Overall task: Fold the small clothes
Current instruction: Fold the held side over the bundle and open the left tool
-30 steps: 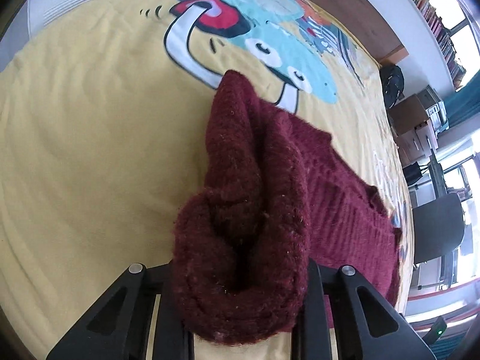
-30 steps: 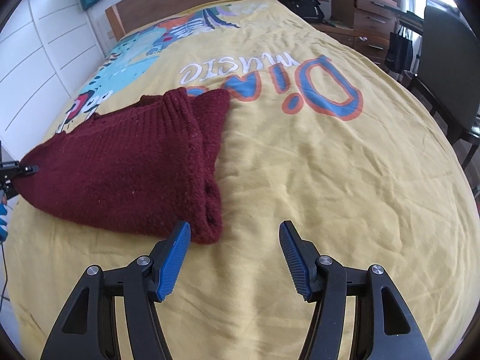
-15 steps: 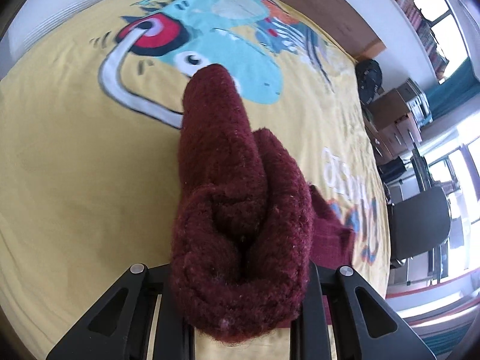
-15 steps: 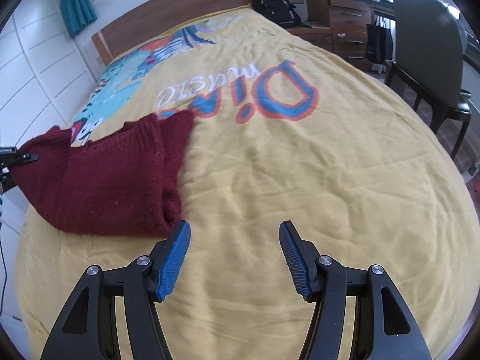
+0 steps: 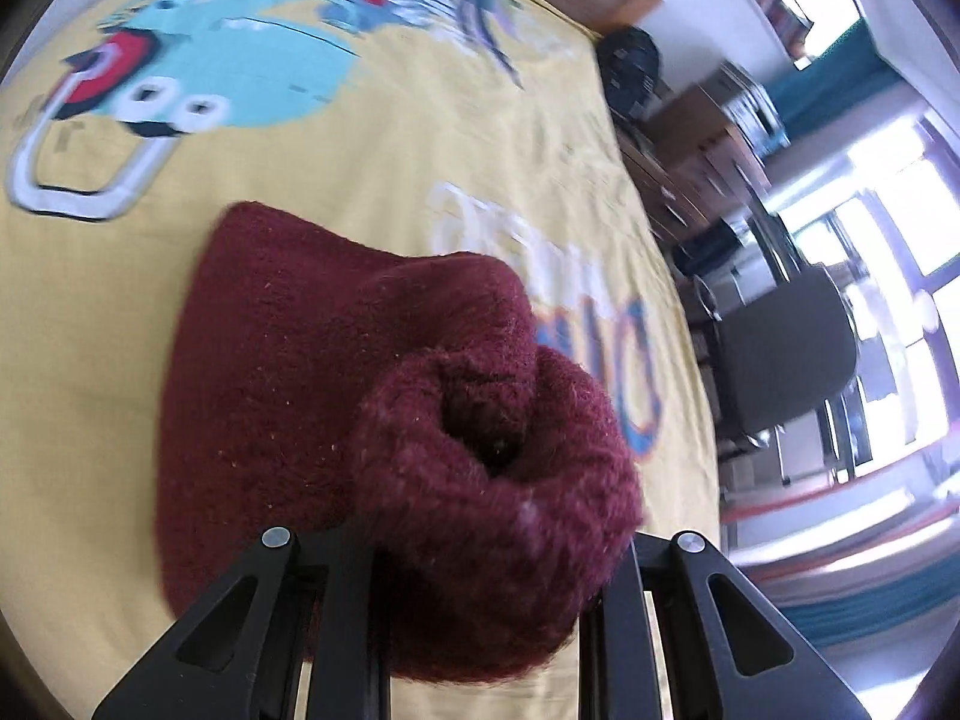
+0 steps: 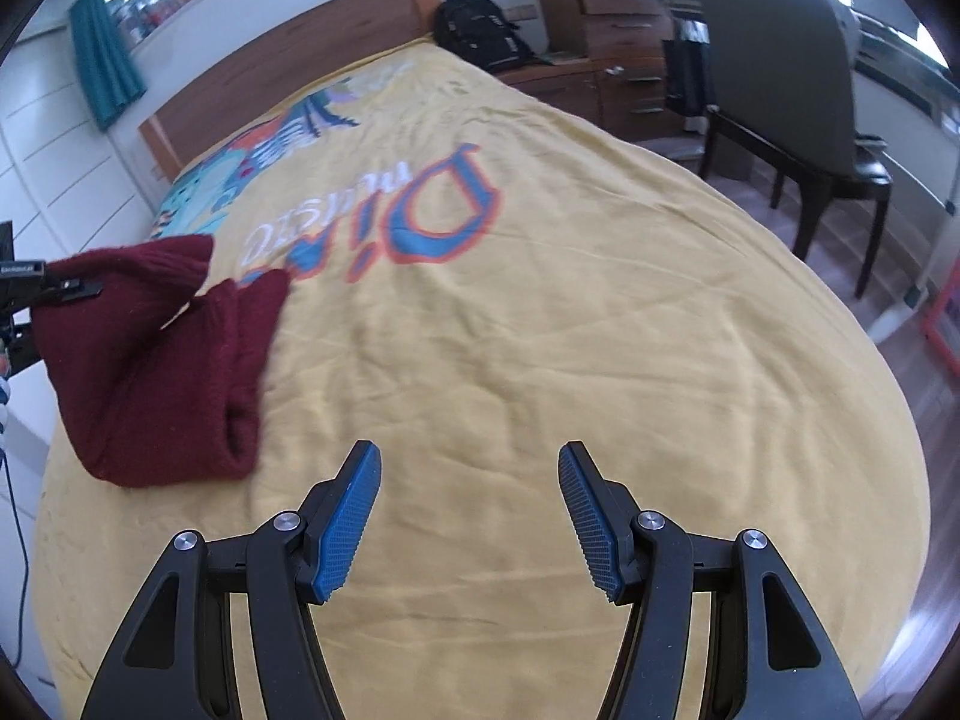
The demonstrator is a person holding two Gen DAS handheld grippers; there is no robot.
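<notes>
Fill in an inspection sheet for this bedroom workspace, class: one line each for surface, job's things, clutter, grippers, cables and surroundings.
Surface: bed with a yellow cartoon-print cover, lightly creased.
Job's things: one maroon knitted garment, one end lifted off the cover, the rest trailing on it.
Clutter: nothing seen on the cover besides the garment.
Grippers: left gripper shut on a bunched end of the garment; right gripper open, nothing between its blue pads, over bare cover.
Cables: a thin dark cable hangs off the bed's left edge in the right wrist view.
Surroundings: wooden headboard, black backpack, wooden drawers, dark chair, teal curtain, bright windows.
</notes>
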